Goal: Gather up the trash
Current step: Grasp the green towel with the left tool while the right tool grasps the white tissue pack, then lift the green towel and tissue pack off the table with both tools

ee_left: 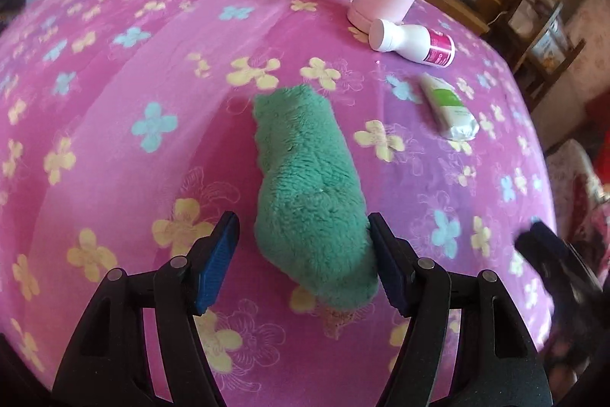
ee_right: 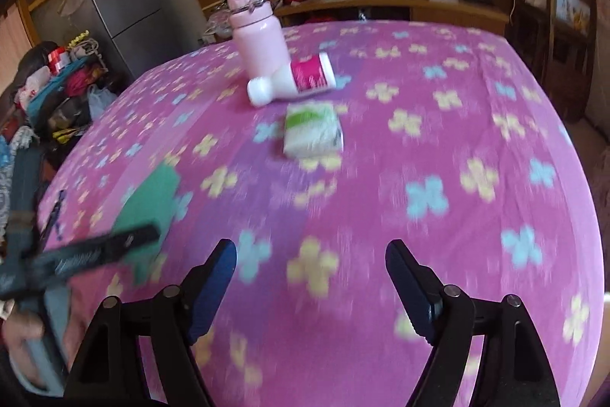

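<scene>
Fleece cloth (ee_left: 301, 178), green and shaggy, between the spread fingers of the left tool (ee_left: 303, 220), near end level with the blue pads. Right-hand pad against the cloth's flank, left-hand pad clear of it with pink cover showing in the gap; not gripped, then. Right tool (ee_right: 310, 246) wide and empty, over bare cover to the right of the cloth, pointing toward the far items.

Probably the step in hand: taking up the cloth with the left tool. Shift slightly left to centre the roll between the pads, sink until the tips dent the pile, then close firmly. Expect the pile to squash a good deal before holding. Avoid pinching the flowered cover (ee_right: 457, 102) along with it, being soft fleece itself and likely to ruck up. Lift straight; expect the far end to droop.

Further out, right of the cloth: tissue pack (ee_right: 312, 132), oblong, in crinkly white and green film, lying flat. Beyond it, white plastic bottle (ee_right: 293, 79) on its side, smooth and round, magenta label, cap toward the near left, apt to roll if nudged. Touching or just beside it, pink flask (ee_right: 255, 37), upright, glossy, domed lid with a wire loop. Cannot tell which of these counts as trash.
</scene>
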A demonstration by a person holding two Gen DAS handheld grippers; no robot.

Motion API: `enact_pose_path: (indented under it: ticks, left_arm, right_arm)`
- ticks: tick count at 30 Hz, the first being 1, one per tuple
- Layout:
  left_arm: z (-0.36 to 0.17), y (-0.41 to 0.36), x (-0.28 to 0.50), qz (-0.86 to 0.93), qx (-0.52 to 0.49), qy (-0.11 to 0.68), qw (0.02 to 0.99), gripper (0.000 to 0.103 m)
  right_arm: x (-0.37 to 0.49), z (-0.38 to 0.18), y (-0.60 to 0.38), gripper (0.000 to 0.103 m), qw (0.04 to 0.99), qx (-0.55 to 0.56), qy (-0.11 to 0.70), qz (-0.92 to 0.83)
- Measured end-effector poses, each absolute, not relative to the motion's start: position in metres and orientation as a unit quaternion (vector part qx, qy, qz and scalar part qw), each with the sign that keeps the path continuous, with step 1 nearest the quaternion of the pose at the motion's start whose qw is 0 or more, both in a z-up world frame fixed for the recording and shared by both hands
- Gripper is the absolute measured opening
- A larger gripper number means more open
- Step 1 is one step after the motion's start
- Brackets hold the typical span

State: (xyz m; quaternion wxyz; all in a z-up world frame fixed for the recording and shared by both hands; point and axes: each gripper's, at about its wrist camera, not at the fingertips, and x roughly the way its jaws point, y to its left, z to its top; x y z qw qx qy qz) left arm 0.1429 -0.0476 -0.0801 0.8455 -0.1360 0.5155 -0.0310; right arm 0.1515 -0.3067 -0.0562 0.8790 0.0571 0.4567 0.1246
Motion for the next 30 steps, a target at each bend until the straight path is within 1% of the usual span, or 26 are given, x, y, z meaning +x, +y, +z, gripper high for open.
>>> enact_pose_path:
  ticks: [4,7,12,13,14,15,16,17,19,22,24,30]
  left_arm:
    - [-0.075,-0.034,0.140,-0.040,-0.150,0.505,0.849,0.067]
    - [-0.078,-0.033,0.146,-0.052,-0.152,0.513,0.843,0.067]
    - [-0.082,-0.037,0.153,-0.058,-0.150,0.516,0.841,0.068]
    - [-0.081,-0.037,0.154,-0.058,-0.149,0.515,0.842,0.068]
    - [-0.081,-0.037,0.154,-0.057,-0.148,0.514,0.843,0.068]
    - [-0.081,-0.037,0.154,-0.057,-0.149,0.511,0.845,0.068]
    - [-0.082,-0.037,0.154,-0.057,-0.149,0.508,0.847,0.068]
    - [-0.083,-0.037,0.154,-0.057,-0.148,0.505,0.848,0.068]
    - [-0.083,-0.038,0.155,-0.057,-0.147,0.500,0.851,0.068]
    - [-0.084,-0.039,0.154,-0.054,-0.147,0.495,0.855,0.067]
    - [-0.085,-0.040,0.152,-0.072,-0.158,0.494,0.852,0.046]
    - [-0.081,-0.050,0.133,-0.089,-0.136,0.500,0.851,0.042]
  right_arm:
    - [0.202,-0.067,-0.291,0.079,0.881,0.040,0.459,0.105]
    - [0.238,-0.076,-0.282,0.079,0.879,0.028,0.468,0.088]
    - [0.280,-0.097,-0.270,0.079,0.867,0.009,0.493,0.078]
    - [0.283,-0.096,-0.267,0.079,0.871,-0.004,0.487,0.072]
    - [0.285,-0.097,-0.265,0.078,0.871,-0.011,0.485,0.071]
    - [0.286,-0.097,-0.265,0.071,0.871,-0.008,0.486,0.075]
    - [0.283,-0.097,-0.265,0.058,0.873,-0.008,0.483,0.073]
    - [0.278,-0.096,-0.266,0.050,0.875,-0.009,0.479,0.072]
    - [0.268,-0.094,-0.269,0.047,0.872,-0.003,0.482,0.079]
    - [0.234,-0.087,-0.276,0.045,0.865,0.027,0.490,0.103]
    - [0.206,-0.084,-0.280,0.045,0.865,0.033,0.488,0.113]
    - [0.120,-0.080,-0.293,0.045,0.867,0.036,0.485,0.110]
